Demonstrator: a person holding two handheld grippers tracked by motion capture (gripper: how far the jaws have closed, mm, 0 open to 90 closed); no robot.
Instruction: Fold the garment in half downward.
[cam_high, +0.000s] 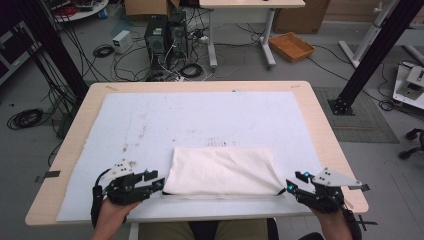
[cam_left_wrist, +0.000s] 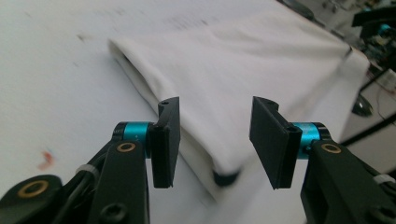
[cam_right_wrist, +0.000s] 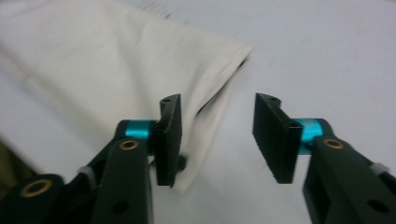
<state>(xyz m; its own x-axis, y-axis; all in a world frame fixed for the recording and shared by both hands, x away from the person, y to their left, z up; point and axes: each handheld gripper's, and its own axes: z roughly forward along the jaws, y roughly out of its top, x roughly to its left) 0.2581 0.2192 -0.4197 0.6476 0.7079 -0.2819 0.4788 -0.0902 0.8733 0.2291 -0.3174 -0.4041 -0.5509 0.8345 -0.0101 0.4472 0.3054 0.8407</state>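
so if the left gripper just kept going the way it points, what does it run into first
Most likely the near left corner of the folded white cloth. The left gripper stands open with that corner right ahead between its jaws, though how close it is remains unclear.

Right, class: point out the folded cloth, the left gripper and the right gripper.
folded cloth (cam_high: 222, 170): high view, middle of its top layer.
left gripper (cam_high: 161, 183): high view, between its fingertips.
right gripper (cam_high: 289, 186): high view, between its fingertips.
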